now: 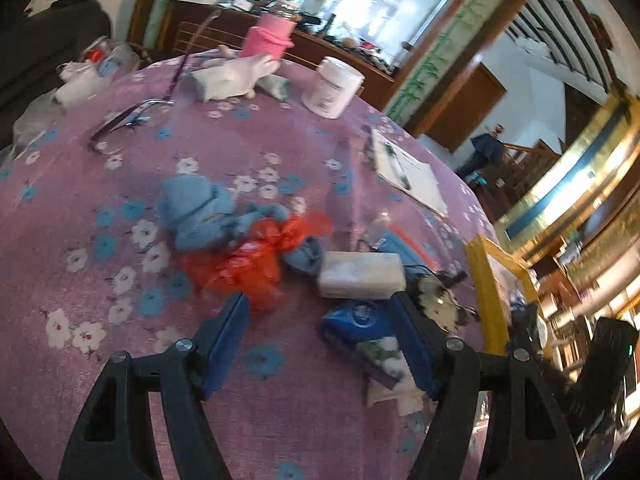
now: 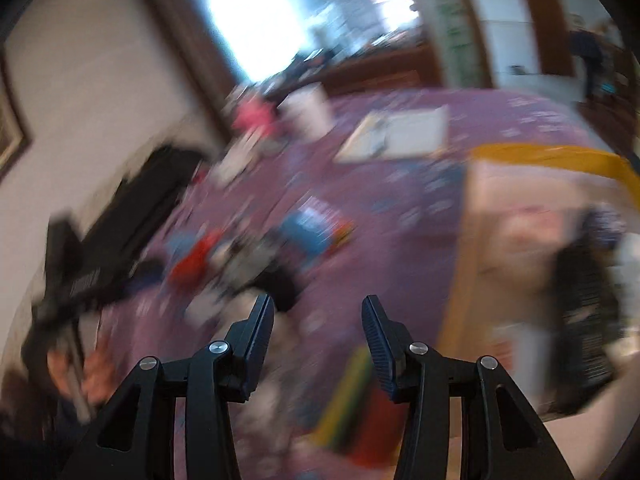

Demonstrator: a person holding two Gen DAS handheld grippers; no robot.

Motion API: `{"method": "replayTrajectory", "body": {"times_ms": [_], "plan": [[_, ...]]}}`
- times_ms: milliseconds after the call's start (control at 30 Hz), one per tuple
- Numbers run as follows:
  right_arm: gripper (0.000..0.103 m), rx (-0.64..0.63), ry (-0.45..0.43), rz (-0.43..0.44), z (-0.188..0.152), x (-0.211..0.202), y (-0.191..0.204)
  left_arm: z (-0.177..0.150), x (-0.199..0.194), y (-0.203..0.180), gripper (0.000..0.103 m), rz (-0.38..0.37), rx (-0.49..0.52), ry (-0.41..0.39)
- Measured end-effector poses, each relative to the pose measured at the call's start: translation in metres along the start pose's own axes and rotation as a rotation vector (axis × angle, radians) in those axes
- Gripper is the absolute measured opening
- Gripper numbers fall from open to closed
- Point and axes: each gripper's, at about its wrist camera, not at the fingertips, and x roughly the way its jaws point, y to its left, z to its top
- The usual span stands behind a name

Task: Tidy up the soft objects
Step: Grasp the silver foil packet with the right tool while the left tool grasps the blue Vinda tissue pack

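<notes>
In the left wrist view my left gripper [image 1: 320, 308] is open and empty, low over the purple flowered tablecloth [image 1: 120, 200]. Just ahead lie a red plastic bag [image 1: 248, 264], a blue cloth [image 1: 200, 212], a white tissue pack [image 1: 360, 274] and a blue wipes pack [image 1: 356, 322] by the right finger. A white plush toy [image 1: 236, 74] lies at the far side. In the blurred right wrist view my right gripper [image 2: 318, 308] is open and empty above the table, beside a yellow-rimmed box [image 2: 560, 152].
A white jar [image 1: 332, 86], a pink cup [image 1: 266, 40], glasses [image 1: 120, 124] and a paper pad [image 1: 408, 172] lie on the table. The yellow box edge [image 1: 486, 288] stands at the right. A dark fuzzy item [image 1: 438, 300] lies next to it.
</notes>
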Motion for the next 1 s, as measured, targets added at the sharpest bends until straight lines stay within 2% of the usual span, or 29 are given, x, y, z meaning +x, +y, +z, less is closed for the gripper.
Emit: {"method": "replayTrajectory", "body": {"times_ms": [100, 333, 400, 433, 500, 633, 733, 800, 867, 900, 967, 1000], "plan": [[0.05, -0.05, 0.085, -0.081, -0.01, 0.02, 0.019, -0.002, -0.002, -0.005, 0.071, -0.005, 0.027, 0.0], [0.05, -0.134, 0.211, -0.085, -0.035, 0.045, 0.043, -0.011, -0.001, -0.023, 0.071, -0.036, 0.104, 0.032], [0.041, -0.18, 0.203, -0.101, -0.038, 0.043, 0.054, -0.013, 0.004, -0.027, 0.072, -0.038, 0.125, 0.053], [0.037, -0.166, 0.188, -0.067, -0.037, 0.04, 0.055, -0.014, 0.006, -0.029, 0.072, -0.038, 0.134, 0.065], [0.037, -0.14, 0.133, -0.065, -0.033, 0.031, 0.052, -0.016, 0.009, -0.03, 0.072, -0.037, 0.144, 0.079], [0.036, -0.03, 0.067, -0.174, -0.012, 0.022, 0.027, -0.017, 0.009, -0.03, 0.072, -0.025, 0.142, 0.077], [0.036, -0.047, 0.068, -0.289, 0.007, 0.034, 0.022, -0.016, 0.009, -0.03, 0.072, -0.014, 0.144, 0.071], [0.036, -0.06, 0.086, -0.313, 0.011, 0.051, 0.025, -0.016, 0.008, -0.03, 0.072, -0.007, 0.146, 0.068], [0.036, -0.08, 0.098, -0.246, 0.006, 0.063, 0.035, -0.015, 0.007, -0.027, 0.072, 0.003, 0.14, 0.06], [0.036, -0.093, 0.106, -0.167, 0.0, 0.062, 0.043, -0.014, 0.006, -0.025, 0.072, 0.003, 0.131, 0.057], [0.037, -0.136, 0.122, 0.074, -0.011, 0.054, 0.067, -0.012, 0.005, -0.02, 0.072, -0.006, 0.106, 0.058], [0.037, -0.155, 0.108, 0.127, -0.013, 0.048, 0.075, -0.011, 0.005, -0.018, 0.072, -0.01, 0.097, 0.061]]}}
